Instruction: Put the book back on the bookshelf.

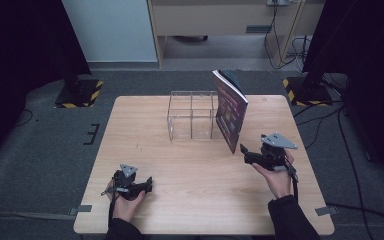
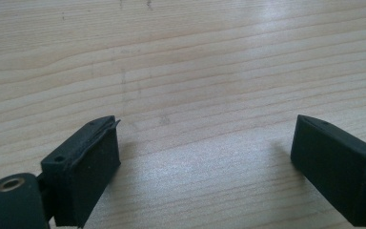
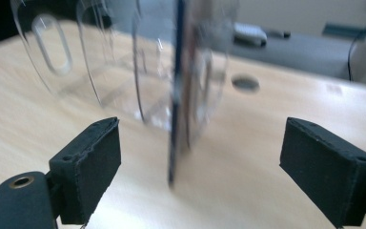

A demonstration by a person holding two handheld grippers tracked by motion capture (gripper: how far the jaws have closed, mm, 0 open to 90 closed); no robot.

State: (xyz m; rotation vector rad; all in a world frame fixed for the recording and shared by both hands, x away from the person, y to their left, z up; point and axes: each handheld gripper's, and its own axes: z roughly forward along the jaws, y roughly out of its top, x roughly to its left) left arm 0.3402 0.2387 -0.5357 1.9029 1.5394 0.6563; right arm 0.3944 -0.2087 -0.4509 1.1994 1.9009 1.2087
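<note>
Reaching in from the near edge, the right claw [image 1: 243,151] hovers just before the book [image 1: 229,111], jaws wide apart and holding nothing. The left claw [image 1: 149,184] rests low on the desk [image 1: 145,120] near its front, jaws also spread. A clear rack [image 1: 191,114] stands beside the book, touching it. The book stands upright, leaning on the rack, its edge toward the right claw.

Grey carpet floor [image 1: 40,145], pale wall panel [image 1: 107,30], wooden desk [image 1: 220,20] behind.
</note>
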